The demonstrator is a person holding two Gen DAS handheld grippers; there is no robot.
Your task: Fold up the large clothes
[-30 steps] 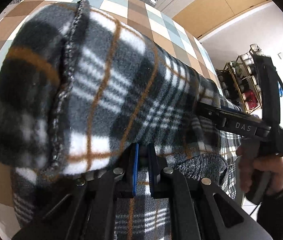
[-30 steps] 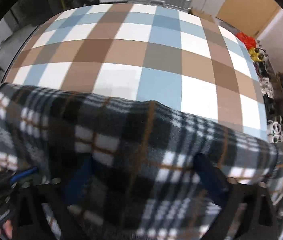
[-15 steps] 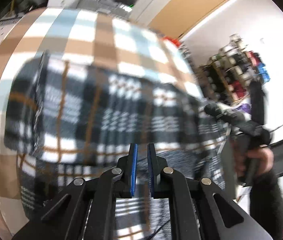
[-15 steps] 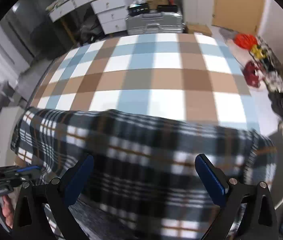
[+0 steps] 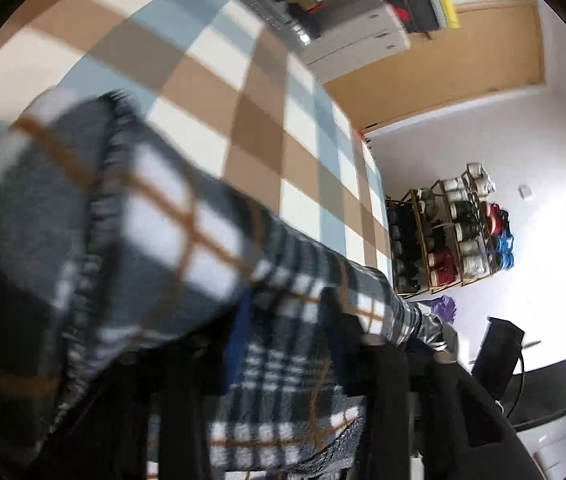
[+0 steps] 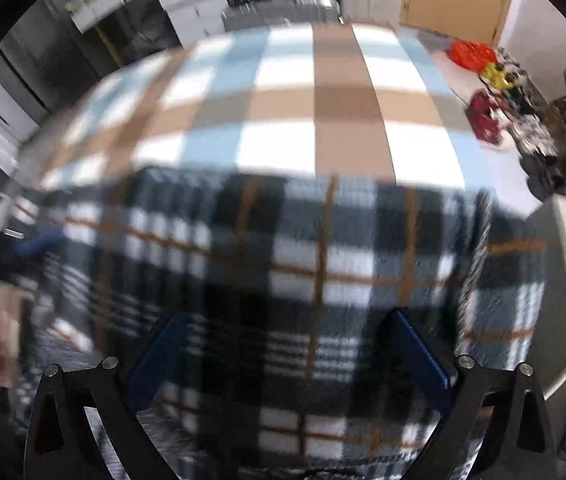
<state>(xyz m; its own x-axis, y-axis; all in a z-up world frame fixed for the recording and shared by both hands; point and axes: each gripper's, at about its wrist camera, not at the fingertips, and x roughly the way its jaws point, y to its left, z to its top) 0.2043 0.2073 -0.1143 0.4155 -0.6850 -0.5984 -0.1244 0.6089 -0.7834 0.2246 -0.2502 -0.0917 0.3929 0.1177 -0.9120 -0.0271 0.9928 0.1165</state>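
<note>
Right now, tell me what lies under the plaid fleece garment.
The plaid fleece garment lies on a checked cloth that shows beyond its far edge. What the garment covers beneath its folded layers cannot be seen.

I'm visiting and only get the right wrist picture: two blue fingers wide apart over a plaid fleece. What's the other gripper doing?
Observer: The left gripper has just been opening its jaws a little; the plaid fleece shows between them.
Operator: Anything else there?
Observer: A dark stitched hem runs across the fleece's rounded fold.
Operator: And on the floor?
Observer: A purple bundle lies beside a shoe rack.
</note>
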